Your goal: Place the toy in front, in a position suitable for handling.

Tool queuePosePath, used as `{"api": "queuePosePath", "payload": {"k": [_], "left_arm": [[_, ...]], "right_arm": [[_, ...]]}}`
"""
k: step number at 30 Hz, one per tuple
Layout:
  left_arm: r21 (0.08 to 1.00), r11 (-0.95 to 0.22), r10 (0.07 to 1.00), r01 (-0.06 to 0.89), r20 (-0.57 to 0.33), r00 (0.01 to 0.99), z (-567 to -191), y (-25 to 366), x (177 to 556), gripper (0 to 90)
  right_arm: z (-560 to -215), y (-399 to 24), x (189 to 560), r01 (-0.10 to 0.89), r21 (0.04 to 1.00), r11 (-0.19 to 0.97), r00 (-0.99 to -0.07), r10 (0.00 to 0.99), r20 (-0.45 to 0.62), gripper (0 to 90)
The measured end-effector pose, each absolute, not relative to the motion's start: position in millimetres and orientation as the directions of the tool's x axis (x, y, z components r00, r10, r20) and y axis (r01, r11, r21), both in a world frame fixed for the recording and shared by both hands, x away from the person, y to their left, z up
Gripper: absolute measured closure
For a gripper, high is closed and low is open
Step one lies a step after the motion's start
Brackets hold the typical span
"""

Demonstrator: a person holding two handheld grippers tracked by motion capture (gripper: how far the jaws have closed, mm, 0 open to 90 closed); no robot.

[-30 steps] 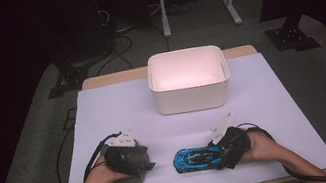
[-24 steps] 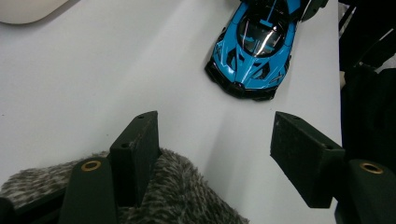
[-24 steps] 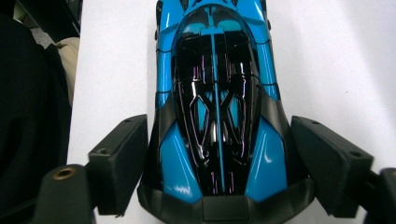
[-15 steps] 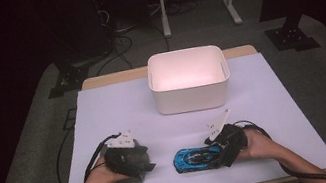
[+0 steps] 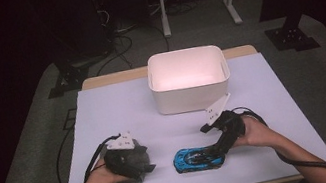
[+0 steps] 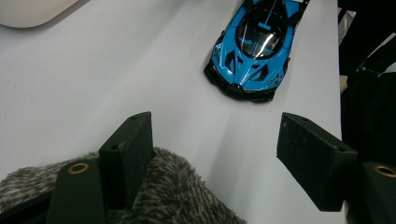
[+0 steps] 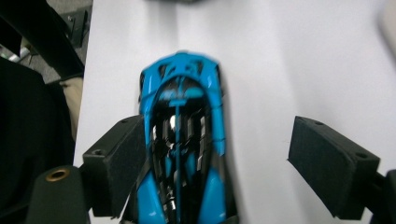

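White tabletop (image 5: 118,109) carries the blue toy car (image 5: 198,158) near its front edge, lengthwise between the 2 spread jaws of the right gripper (image 7: 233,158), ungrasped. The left gripper (image 6: 219,154), jaws just widening, rests released on a furry cloth (image 6: 173,196).

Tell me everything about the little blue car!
The blue toy car is a low, shiny sports car with black windows, vents and a thin blue stripe down its dark back. It looks like glossy metal or plastic. It sits flat on its wheels on the white table, near the front edge, nose pointing toward the left claw. The right claw stands open around its tail, one pad against its side.
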State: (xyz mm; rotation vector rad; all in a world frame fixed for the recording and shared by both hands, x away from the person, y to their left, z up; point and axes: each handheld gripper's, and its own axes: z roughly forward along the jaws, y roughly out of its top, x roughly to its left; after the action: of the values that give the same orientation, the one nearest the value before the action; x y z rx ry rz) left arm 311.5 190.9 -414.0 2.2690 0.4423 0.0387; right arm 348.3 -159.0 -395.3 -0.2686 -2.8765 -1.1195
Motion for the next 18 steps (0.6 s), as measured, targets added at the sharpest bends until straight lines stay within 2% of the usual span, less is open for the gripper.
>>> {"api": "queuePosePath", "payload": {"k": [18], "left_arm": [[0.729, -0.614, 0.348, 0.302, -0.094, 0.933, -413, 192, 311, 19.1]], "right_arm": [[-336, -150, 390, 0.138, 0.700, 0.701, -0.987, 0.152, 0.042, 18.6]]}}
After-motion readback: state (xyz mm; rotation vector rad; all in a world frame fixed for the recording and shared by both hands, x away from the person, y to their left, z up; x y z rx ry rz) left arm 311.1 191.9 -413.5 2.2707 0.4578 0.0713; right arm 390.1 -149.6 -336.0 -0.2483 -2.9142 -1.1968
